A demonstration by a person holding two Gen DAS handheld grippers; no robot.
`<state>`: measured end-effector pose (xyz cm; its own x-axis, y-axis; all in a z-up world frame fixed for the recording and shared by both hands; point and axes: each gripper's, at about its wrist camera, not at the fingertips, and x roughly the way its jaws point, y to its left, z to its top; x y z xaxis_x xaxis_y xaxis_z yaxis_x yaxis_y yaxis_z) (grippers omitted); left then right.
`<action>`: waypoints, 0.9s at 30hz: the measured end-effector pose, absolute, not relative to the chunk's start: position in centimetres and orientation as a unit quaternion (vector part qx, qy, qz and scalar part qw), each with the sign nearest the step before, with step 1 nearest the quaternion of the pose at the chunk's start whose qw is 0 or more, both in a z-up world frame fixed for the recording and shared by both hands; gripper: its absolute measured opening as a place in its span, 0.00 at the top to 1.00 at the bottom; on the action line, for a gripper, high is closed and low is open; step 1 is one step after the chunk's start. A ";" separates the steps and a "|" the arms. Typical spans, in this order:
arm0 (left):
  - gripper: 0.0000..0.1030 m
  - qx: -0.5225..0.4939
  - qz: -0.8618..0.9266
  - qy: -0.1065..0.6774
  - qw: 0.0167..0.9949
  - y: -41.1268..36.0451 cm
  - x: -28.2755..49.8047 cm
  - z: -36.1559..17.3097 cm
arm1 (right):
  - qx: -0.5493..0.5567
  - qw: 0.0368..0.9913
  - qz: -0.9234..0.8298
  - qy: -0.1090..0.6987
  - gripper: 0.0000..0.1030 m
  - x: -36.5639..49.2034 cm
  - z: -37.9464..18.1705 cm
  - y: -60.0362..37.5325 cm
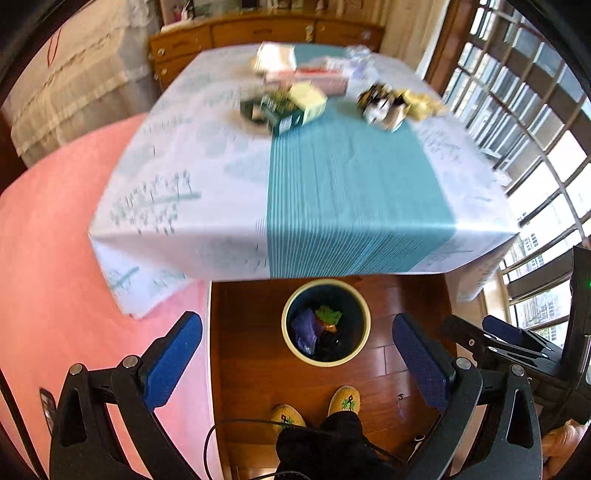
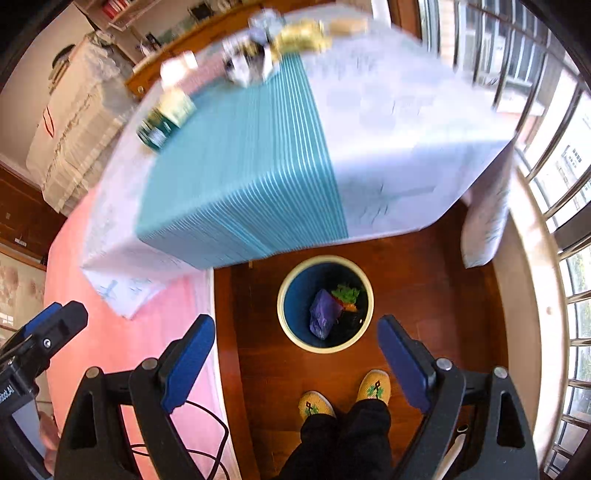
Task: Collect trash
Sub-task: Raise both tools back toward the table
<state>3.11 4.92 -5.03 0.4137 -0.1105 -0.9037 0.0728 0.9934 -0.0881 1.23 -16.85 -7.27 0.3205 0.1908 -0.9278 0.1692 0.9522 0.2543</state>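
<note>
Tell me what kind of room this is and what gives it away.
Most likely a bedroom in a home: a pink bedspread beside a cloth-covered table, a wooden dresser against the far wall, and a small waste bin on the wooden floor by barred windows.

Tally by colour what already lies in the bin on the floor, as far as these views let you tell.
Inside the bin, by colour:
Purple: 1, purple wrapper
Green: 1, green scrap
Orange: 1, orange bit, small and partly hidden
Dark: 1, dark heap, too shadowed to separate into pieces
Total: 4 that can be told apart.
Both grippers, left and right, are open and hold nothing.
</note>
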 end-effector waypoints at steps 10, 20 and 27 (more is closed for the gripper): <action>0.01 -0.012 -0.103 0.437 0.894 4.2 2.5 6.7 | 0.151 0.860 -0.013 0.488 0.13 0.5 4.3 -17.9; 0.01 -0.009 -0.112 0.386 0.916 3.6 4.9 12.0 | 0.136 0.886 -0.025 0.442 0.13 3.4 9.4 -18.4; 0.01 -0.010 -0.103 0.393 0.914 2.1 9.1 11.3 | 0.131 0.889 -0.005 0.439 0.13 9.1 9.1 -19.5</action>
<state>9.06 2.05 11.32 0.6700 -0.1952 -0.7163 0.1798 0.9788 -0.0985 9.06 -19.51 9.12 0.6144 0.1062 -0.7818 0.1245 0.9654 0.2290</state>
